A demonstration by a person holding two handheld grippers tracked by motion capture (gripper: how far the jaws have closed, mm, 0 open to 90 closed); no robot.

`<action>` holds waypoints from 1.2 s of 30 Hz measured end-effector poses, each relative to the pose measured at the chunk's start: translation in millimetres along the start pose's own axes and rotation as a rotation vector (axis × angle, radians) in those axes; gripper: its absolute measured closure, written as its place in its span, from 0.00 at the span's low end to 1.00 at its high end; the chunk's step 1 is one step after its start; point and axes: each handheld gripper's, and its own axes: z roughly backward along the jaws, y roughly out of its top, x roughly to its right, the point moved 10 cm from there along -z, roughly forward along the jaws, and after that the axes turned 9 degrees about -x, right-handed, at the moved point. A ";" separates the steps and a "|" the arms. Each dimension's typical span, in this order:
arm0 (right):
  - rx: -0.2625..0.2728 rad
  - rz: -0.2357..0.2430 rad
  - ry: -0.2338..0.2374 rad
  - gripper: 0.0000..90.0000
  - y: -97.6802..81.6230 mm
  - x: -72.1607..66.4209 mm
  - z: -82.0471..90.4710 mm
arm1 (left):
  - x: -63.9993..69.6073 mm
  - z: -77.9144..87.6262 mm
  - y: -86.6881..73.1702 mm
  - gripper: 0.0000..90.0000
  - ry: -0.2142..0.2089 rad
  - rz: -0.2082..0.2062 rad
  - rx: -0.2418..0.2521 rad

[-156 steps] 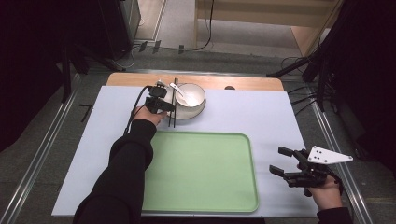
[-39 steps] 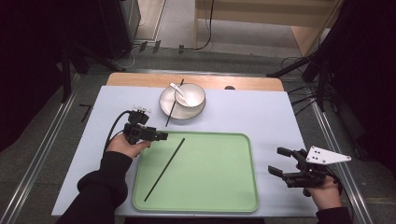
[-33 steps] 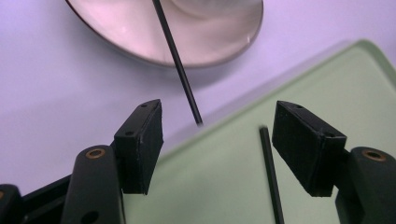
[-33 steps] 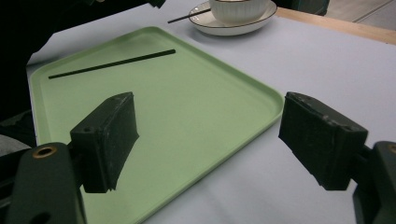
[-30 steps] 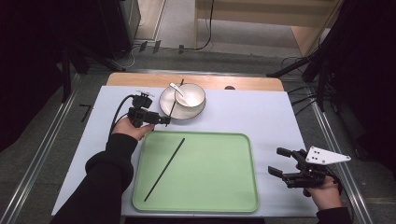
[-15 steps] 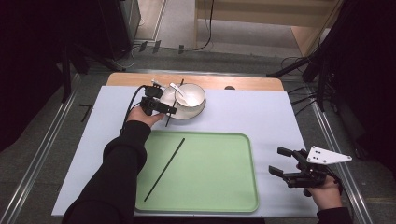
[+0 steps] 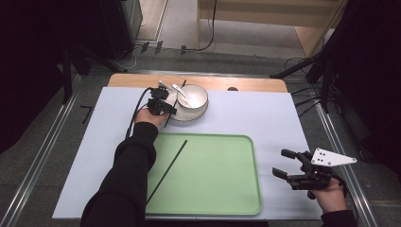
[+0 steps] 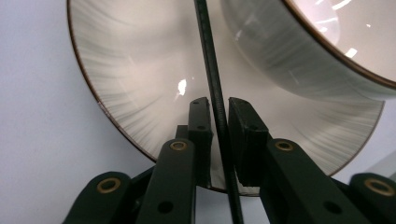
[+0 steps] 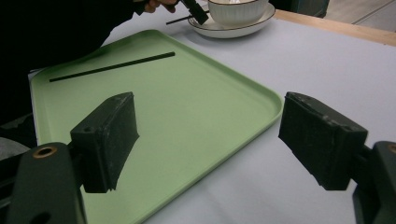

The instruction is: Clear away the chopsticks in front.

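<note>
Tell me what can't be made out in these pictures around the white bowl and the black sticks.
- High view: the thin black chopstick at the white saucer is mostly hidden by the left gripper.
- Left gripper view: the fingers have just been closing around that stick; whether both press on it is unclear.
- Left gripper view: the white ribbed bowl is cut off by the top edge.
- High view: the white spoon is too small for detail.

You are looking at a white ribbed bowl (image 7: 196,97) standing on a matching saucer (image 7: 199,115) at the far side of the table, with a white spoon (image 7: 178,89) leaning in the bowl, its handle sticking out past the rim to the left. A white sheet (image 7: 274,118) is covering the tabletop, leaving a wooden strip (image 7: 255,84) showing along the far edge. Behind it, cables (image 7: 208,45) are trailing across the floor.
</note>
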 end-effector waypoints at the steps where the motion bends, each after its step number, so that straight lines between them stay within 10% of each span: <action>1: 0.000 0.000 0.000 0.22 0.0 0.0 0.0 | -0.1 -0.3 0.3 0.88 -0.009 0.013 0.003; 20: -0.003 0.000 0.001 0.22 -0.5 0.0 -0.3 | -11.3 35.3 5.0 0.95 -0.038 0.101 0.068; 29: -0.005 -0.003 -0.001 0.22 -1.0 -0.4 -0.4 | -27.3 70.6 -11.6 0.95 -0.094 0.119 0.116; 36: -0.008 -0.001 -0.005 0.22 -1.5 0.3 -0.6 | -33.1 80.6 -43.9 0.95 -0.047 0.075 0.083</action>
